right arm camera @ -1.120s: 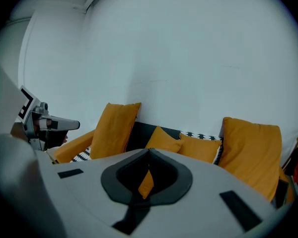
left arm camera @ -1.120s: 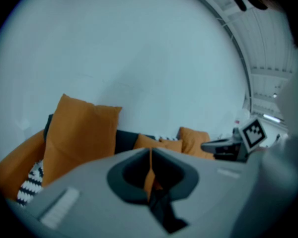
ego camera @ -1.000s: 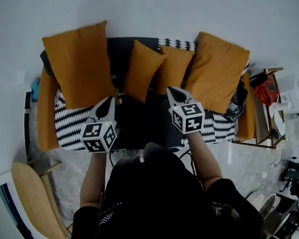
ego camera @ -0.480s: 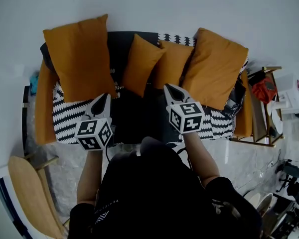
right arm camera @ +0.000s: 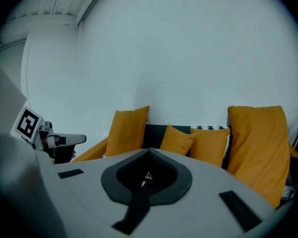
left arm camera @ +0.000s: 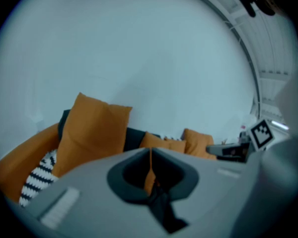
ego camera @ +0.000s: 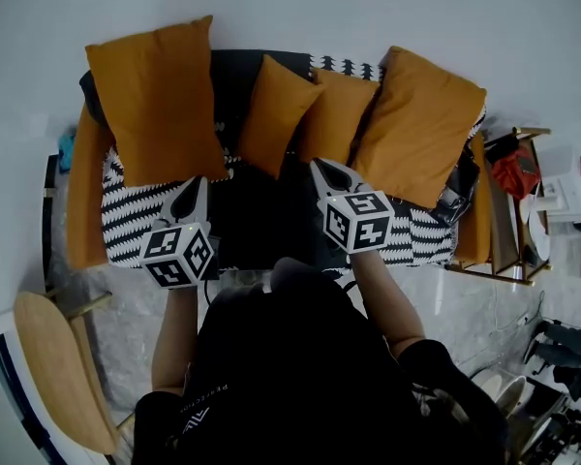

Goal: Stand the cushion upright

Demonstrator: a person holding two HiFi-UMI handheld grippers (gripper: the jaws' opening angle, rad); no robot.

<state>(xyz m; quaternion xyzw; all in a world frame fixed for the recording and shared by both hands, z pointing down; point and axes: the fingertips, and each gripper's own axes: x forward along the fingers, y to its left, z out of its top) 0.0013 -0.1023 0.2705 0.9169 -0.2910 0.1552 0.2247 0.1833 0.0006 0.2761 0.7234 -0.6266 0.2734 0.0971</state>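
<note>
Several orange cushions stand upright against the back of a dark sofa (ego camera: 261,231). A large one (ego camera: 155,100) is at the left and another large one (ego camera: 421,124) at the right. Two small ones (ego camera: 276,114) (ego camera: 341,114) lean together in the middle. My left gripper (ego camera: 196,184) is shut and empty, hovering over the seat just below the large left cushion. My right gripper (ego camera: 320,168) is shut and empty too, a little below the small middle cushions. Neither touches a cushion. The right gripper view shows all the cushions upright, with the left large one (right arm camera: 128,130) beyond my right gripper (right arm camera: 149,152).
A black-and-white patterned throw (ego camera: 131,226) covers the sofa seat, with orange armrests at both ends. A side table with a red object (ego camera: 518,177) stands at the right. A wooden chair (ego camera: 63,376) stands at the lower left. A white wall is behind the sofa.
Both grippers have drifted slightly left over the seat, still shut. The cushions have not moved.
</note>
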